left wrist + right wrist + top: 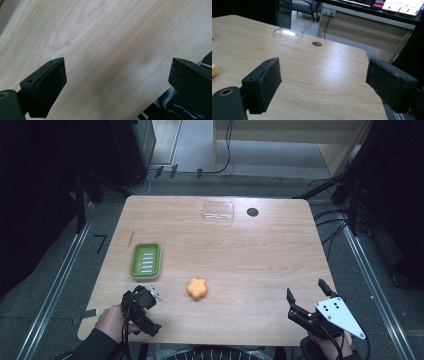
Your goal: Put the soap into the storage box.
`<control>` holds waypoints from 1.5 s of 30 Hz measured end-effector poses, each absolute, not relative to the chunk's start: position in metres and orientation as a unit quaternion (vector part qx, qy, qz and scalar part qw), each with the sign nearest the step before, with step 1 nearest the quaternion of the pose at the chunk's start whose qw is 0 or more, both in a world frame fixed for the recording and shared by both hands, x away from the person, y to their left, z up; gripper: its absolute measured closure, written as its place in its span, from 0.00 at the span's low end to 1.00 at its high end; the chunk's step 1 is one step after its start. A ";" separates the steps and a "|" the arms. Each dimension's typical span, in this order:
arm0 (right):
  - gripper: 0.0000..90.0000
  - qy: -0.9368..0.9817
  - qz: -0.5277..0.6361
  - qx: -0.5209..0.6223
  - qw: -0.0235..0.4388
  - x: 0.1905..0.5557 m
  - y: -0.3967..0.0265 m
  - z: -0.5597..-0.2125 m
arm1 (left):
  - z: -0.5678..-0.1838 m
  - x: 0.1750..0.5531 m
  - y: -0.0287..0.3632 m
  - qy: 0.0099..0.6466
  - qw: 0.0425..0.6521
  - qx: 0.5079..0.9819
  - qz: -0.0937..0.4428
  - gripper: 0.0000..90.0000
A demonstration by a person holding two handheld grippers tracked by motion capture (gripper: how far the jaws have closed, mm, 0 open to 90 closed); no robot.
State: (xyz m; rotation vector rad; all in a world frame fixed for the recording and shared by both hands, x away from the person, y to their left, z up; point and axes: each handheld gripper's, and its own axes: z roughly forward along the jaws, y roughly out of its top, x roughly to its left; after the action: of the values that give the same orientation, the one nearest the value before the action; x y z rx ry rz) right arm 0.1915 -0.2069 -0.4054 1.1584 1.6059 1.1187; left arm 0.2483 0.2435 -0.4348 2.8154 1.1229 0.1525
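High view: both tools, left tool (141, 309) and right tool (306, 292), released, spread wide at table (250, 255) near edge.

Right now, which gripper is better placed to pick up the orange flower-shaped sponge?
Left, probably. The left gripper sits open at the near edge, close beside the orange flower-shaped sponge. The right gripper, also open, is at the near right corner, farther off.
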 end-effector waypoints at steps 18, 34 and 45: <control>0.15 0.639 0.448 0.461 0.423 0.190 -0.207 -0.405 | -0.435 0.248 0.236 0.352 0.064 0.932 0.058 0.01; 0.15 0.643 0.445 0.459 0.422 0.190 -0.206 -0.405 | -0.425 0.260 0.224 0.342 0.081 0.933 0.078 0.01; 0.15 0.646 0.441 0.457 0.424 0.190 -0.205 -0.405 | -0.421 0.274 0.210 0.336 0.098 0.934 0.072 0.00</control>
State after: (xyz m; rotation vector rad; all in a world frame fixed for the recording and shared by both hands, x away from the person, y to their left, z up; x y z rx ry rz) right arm 0.1898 -0.2050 -0.4053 1.1433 1.6159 1.1027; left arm 0.2737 0.2097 -0.4212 2.7634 0.9942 0.2124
